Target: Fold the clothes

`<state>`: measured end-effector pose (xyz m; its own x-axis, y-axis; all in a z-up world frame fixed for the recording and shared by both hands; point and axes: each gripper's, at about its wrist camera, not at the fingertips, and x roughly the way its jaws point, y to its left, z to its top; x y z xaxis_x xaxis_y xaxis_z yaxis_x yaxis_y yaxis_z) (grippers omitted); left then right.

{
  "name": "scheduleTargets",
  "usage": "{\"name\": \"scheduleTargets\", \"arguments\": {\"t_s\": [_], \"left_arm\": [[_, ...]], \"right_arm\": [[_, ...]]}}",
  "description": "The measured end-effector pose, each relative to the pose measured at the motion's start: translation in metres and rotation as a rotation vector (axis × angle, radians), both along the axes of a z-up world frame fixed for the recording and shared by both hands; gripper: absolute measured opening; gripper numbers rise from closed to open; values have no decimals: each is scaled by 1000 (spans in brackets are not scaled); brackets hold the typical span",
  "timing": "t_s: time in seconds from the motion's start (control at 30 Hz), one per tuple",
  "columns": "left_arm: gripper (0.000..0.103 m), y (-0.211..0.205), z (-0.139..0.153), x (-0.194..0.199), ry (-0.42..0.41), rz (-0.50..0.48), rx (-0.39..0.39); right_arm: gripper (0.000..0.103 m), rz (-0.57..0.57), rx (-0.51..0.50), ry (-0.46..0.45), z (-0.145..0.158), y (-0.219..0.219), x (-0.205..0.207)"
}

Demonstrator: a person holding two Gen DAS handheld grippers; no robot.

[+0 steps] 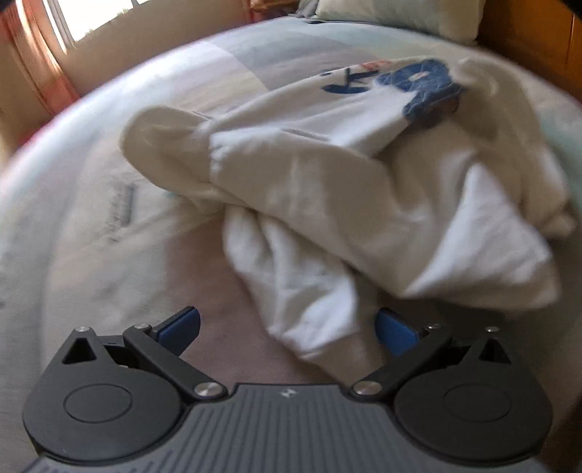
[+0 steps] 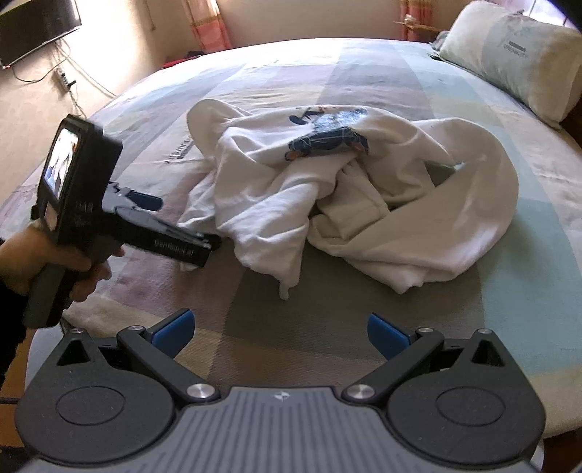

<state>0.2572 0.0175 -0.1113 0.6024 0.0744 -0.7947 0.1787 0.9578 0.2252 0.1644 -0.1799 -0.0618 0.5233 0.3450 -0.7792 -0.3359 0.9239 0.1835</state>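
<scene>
On bed (image 2: 400,80), crumpled white sweatshirt (image 2: 327,203), no clear axis, blue print up.

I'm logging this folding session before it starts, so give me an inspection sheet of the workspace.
Surface: bed with a pastel patchwork cover.
Job's things: one white sweatshirt with a blue print, lying crumpled, unfolded.
Clutter: pillow at the far right of the bed.
Grippers: left gripper open, close to the sweatshirt's near edge; right gripper open, short of the sweatshirt, holding nothing.
Cables: wires hanging on the wall below the television.
Surroundings: curtains along the far wall.
</scene>
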Motion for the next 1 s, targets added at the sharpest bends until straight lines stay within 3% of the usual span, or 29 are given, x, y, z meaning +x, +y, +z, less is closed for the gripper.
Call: {"name": "scheduleTargets", "arguments": {"t_s": [0.07, 0.13, 0.2, 0.33, 0.43, 0.7, 1.0], "left_arm": [[102, 3, 2, -2, -48, 53, 43], [102, 14, 8, -3, -65, 89, 8], [102, 19, 6, -2, -77, 123, 35], [102, 17, -3, 2, -73, 99, 67], [102, 27, 2, 1, -118, 135, 140], [102, 108, 21, 11, -149, 311, 258], [96, 205, 21, 33, -114, 509, 288]], "right_arm": [[103, 0, -2, -3, 1, -1, -1], [103, -1, -5, -7, 1, -3, -2], [103, -10, -4, -3, 0, -5, -1], [103, -14, 1, 14, -4, -2, 1], [103, 9, -12, -2, -1, 1, -3], [103, -9, -24, 9, -4, 1, 1], [103, -6, -60, 29, -7, 8, 3]]}}
